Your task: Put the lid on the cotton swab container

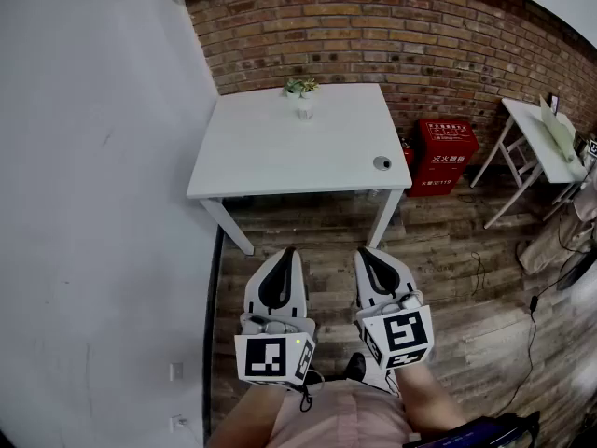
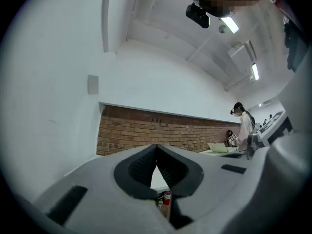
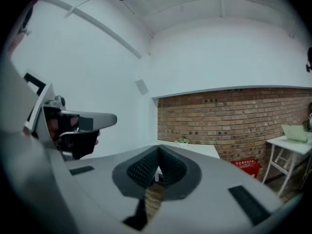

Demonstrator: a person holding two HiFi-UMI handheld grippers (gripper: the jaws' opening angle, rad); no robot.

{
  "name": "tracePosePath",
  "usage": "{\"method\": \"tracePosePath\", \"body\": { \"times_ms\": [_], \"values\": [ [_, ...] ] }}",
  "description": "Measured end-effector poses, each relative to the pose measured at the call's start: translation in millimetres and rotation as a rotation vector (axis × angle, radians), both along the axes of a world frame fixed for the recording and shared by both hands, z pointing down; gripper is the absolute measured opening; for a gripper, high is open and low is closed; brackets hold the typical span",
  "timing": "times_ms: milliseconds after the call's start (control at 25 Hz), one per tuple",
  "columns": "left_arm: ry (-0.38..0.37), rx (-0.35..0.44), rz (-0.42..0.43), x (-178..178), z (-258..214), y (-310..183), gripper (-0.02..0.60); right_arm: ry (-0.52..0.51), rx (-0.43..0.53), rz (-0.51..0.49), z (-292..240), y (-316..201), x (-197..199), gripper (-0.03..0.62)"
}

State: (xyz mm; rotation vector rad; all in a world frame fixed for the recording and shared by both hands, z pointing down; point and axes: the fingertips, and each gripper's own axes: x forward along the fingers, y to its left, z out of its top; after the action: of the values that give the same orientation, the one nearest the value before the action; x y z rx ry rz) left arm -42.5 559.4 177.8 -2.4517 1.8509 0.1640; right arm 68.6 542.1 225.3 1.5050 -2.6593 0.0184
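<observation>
The left gripper (image 1: 283, 252) and the right gripper (image 1: 369, 251) are held side by side, low and out in front of the person. Both point at a white table (image 1: 280, 157). The left gripper's two jaws are pressed tight together, and nothing is between them. The right gripper's jaws are also pressed tight together with nothing in them. Both grippers hang over the wooden floor (image 1: 308, 250), well away from the table.

The table stands against a brick wall (image 1: 373, 35). At the back of the table sits a little white pot with a green plant (image 1: 300, 91). Near the table's front right corner lies a small round grey thing (image 1: 381, 163). It is too small to tell if it is the lid or the cotton swab container, and no view shows them clearly.

A red box (image 1: 444, 152) sits on the floor by the wall, just to the right of the table. Further right is another white table (image 1: 536, 133). In the left gripper view, another person (image 2: 242, 126) stands far off.
</observation>
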Motion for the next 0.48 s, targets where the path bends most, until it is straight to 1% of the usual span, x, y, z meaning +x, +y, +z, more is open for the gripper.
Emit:
{"method": "tracePosePath", "body": {
  "times_ms": [240, 400, 440, 480],
  "values": [
    [-0.003, -0.011, -0.007, -0.5, 3.4, -0.4, -0.002, 0.003, -0.003, -0.005, 1.3, -0.4, 0.0, 0.003],
    [0.001, -0.018, -0.032, -3.4, 4.5, 0.7, 0.0, -0.044, 0.012, 0.004, -3.8, -0.6, 5.2, 0.005],
    [0.009, -0.02, -0.033, -3.3, 4.8, 1.4, 0.023, -0.052, 0.009, 0.0, -4.2, -0.5, 6.3, 0.022],
    [0.018, -0.023, -0.029, -2.4, 5.6, 2.1, 0.107, -0.054, 0.004, -0.004, -3.9, -0.2, 7.2, 0.096]
  ]
}}
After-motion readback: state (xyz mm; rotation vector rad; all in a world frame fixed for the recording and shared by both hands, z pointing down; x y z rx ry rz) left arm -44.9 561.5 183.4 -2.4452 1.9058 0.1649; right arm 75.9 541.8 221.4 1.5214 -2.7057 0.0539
